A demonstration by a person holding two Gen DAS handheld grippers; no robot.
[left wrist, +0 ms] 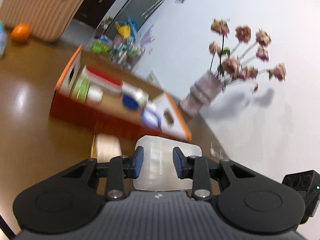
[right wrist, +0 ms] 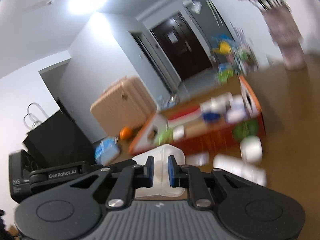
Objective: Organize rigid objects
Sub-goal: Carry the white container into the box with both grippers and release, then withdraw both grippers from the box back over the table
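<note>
I see the left gripper (left wrist: pixel 158 163) with fingers part-open, pads against both sides of a translucent plastic container (left wrist: pixel 160 150). The right gripper (right wrist: pixel 161 169) has fingers narrowly apart, pinching a clear container (right wrist: pixel 160 154). The orange box (left wrist: pixel 96 112) sits just beyond on the wooden surface (left wrist: pixel 30 120); both views are blurred.

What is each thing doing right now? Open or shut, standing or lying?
Left gripper: shut on a clear plastic box.
Right gripper: shut on a clear plastic box; whether it is the same box, I cannot tell.
Orange cardboard box: open, flaps out, things inside.
Beige ribbed suitcase: shut, upright.
Glass vase of pink flowers: upright.
Dark door: shut.
</note>
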